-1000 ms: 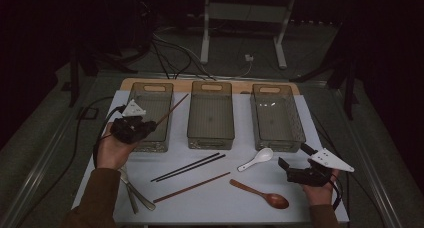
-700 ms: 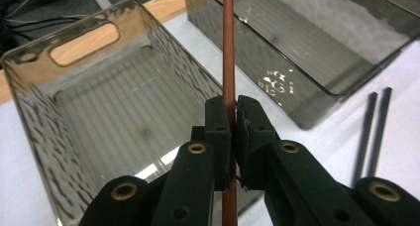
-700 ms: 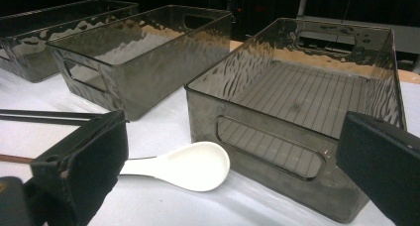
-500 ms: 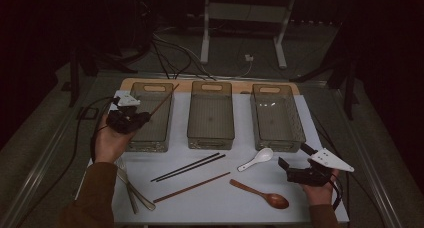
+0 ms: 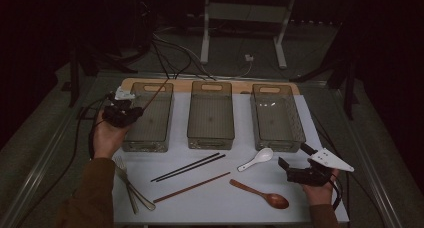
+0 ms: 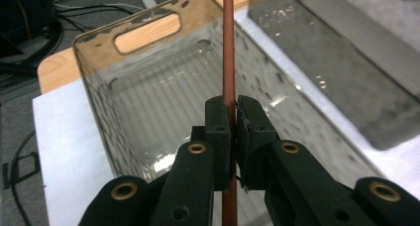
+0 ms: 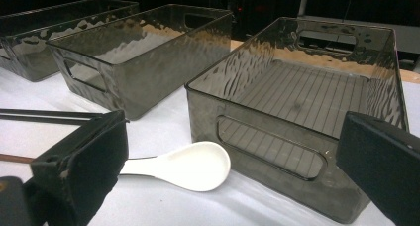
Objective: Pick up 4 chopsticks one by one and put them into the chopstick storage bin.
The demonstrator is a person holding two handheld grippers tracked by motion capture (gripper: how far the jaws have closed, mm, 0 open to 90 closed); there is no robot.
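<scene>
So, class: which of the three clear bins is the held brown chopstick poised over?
The left bin; the left gripper holds the brown chopstick over it.

Three bins [image 5: 210, 117] stand behind chopsticks [image 5: 188, 167] and spoons [image 5: 256, 159].

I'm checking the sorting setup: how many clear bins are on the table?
3, in a row along the far edge: left bin under the left gripper, middle bin, right bin beyond the white spoon. No others seem hidden.

Three bins [image 5: 210, 113], four chopsticks [image 5: 189, 167], two spoons [image 5: 256, 159], two forks [image 5: 131, 184].
</scene>
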